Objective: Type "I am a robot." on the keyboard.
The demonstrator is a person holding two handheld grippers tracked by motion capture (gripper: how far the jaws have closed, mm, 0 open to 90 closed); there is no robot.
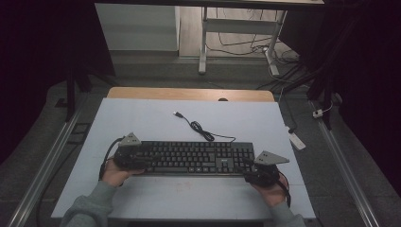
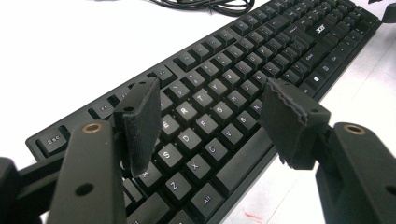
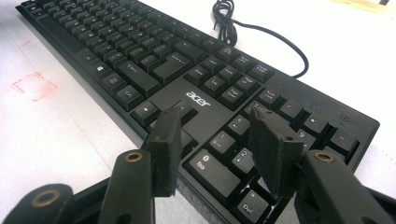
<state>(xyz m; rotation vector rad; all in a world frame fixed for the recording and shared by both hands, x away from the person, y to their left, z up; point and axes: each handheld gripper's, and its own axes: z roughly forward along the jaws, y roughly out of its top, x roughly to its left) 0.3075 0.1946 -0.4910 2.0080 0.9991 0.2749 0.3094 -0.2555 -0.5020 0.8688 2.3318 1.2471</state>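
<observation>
White table (image 1: 142, 123), keyboard (image 1: 194, 156) between both tools

A pale work table (image 1: 142, 118) with a wooden far edge (image 1: 189, 93) stands on a dark carpeted floor (image 1: 156, 71). Beyond it, white desk legs (image 1: 203, 45) rise amid tangled floor cables (image 1: 246, 45); a white power strip (image 1: 297, 140) lies at right, near a metal rail (image 1: 347, 165).
</observation>
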